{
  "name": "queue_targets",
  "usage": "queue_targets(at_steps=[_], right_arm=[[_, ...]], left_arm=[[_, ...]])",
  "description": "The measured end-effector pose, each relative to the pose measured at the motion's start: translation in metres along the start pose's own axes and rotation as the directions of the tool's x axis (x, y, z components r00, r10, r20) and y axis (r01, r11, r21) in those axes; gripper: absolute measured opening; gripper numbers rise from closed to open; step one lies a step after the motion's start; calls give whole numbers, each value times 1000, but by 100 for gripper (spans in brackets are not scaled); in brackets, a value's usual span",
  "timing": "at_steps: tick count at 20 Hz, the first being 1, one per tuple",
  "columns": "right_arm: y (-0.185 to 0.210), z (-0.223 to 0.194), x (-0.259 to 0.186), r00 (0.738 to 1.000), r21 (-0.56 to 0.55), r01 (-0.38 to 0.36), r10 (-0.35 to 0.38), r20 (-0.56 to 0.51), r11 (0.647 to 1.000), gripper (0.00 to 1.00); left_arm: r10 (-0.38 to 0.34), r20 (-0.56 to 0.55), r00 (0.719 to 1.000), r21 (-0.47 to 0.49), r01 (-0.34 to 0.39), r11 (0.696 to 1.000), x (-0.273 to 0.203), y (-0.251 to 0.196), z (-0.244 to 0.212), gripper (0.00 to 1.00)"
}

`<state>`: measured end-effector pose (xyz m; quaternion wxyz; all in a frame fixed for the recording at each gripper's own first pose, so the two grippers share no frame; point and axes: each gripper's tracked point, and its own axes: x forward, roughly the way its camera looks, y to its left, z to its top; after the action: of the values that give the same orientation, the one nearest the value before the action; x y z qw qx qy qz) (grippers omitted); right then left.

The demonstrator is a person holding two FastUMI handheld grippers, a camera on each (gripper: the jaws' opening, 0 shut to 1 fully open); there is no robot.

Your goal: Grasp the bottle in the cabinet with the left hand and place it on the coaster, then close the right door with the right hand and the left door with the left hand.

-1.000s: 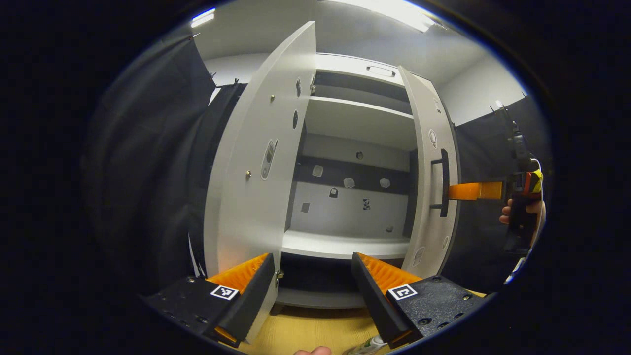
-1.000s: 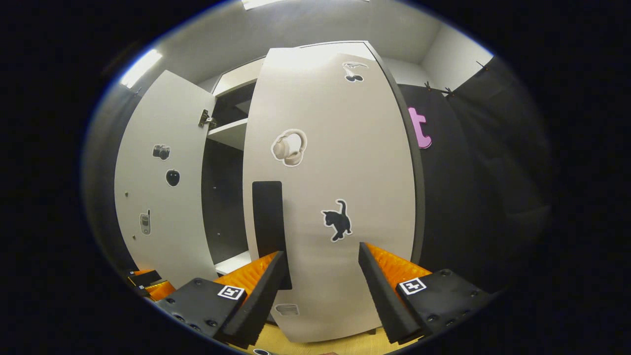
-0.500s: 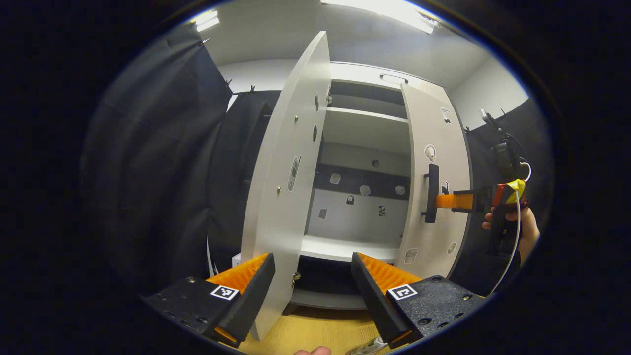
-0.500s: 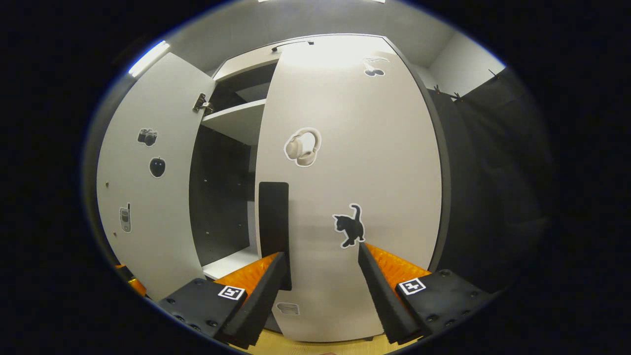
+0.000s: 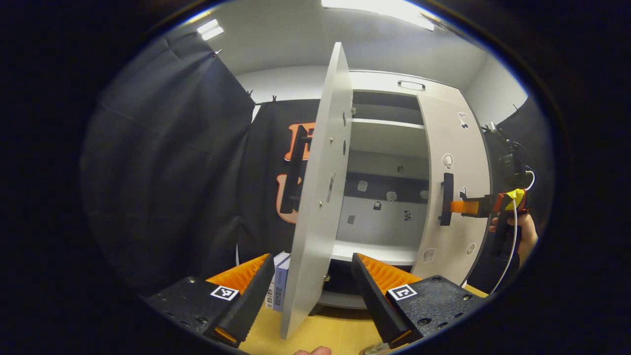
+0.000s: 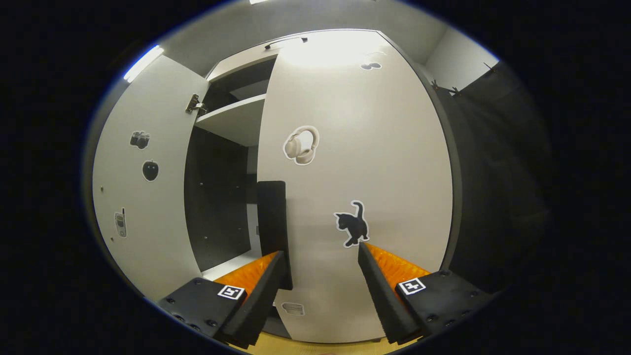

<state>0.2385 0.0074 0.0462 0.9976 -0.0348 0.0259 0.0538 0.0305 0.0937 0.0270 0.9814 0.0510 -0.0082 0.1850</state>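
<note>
The white cabinet (image 5: 384, 148) stands on a wooden tabletop (image 5: 335, 330). Its left door (image 5: 318, 197) hangs open, seen nearly edge-on, and its lower edge lies between the fingers of my open left gripper (image 5: 313, 276) without touching them. The right door (image 6: 365, 162), with stickers on its face, is almost closed. My right gripper (image 6: 320, 261) is open, fingertips up against that door just right of the black handle (image 6: 272, 222). From the left gripper view, the right gripper (image 5: 463, 207) reaches the handle (image 5: 446, 198) with a hand (image 5: 522, 231) holding it. A bottle top (image 5: 374, 349) peeks in at the bottom edge.
Black cloth walls (image 5: 172, 172) close the booth in on both sides. A few boxes (image 5: 277, 286) stand upright on the table left of the cabinet, behind the left door. A fingertip (image 5: 313, 351) shows at the bottom edge.
The right door has swung further toward closed under the right gripper. The left gripper has shifted left, so the left door now appears edge-on between its fingers.
</note>
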Motion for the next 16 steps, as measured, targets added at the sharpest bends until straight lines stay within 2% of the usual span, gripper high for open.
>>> queue_targets(at_steps=[2,4,7,10,13,14,16], right_arm=[[-2,0,-2,1000,-12,-1,1,2,1000,97],[-6,-3,-11,1000,-16,-7,7,-5,1000,97],[-9,-10,-35,999,-2,-48,48,-19,999,97],[-21,-17,-55,998,5,-52,52,-32,999,97],[-37,-20,-72,999,20,-27,28,-25,999,97],[-42,-20,-78,1000,22,-16,16,-19,1000,97],[-53,-20,-88,1000,8,11,-11,-7,1000,97]], left_arm=[[97,63,993,-17,-96,995,0,30,22,95],[203,132,970,-19,-202,979,1,66,48,94],[290,182,939,-34,-289,957,18,101,80,94],[275,194,942,6,-282,959,48,111,96,94],[215,192,958,61,-230,971,76,94,99,94],[199,186,962,62,-214,975,83,87,96,92],[183,174,968,46,-194,980,91,79,91,94]])
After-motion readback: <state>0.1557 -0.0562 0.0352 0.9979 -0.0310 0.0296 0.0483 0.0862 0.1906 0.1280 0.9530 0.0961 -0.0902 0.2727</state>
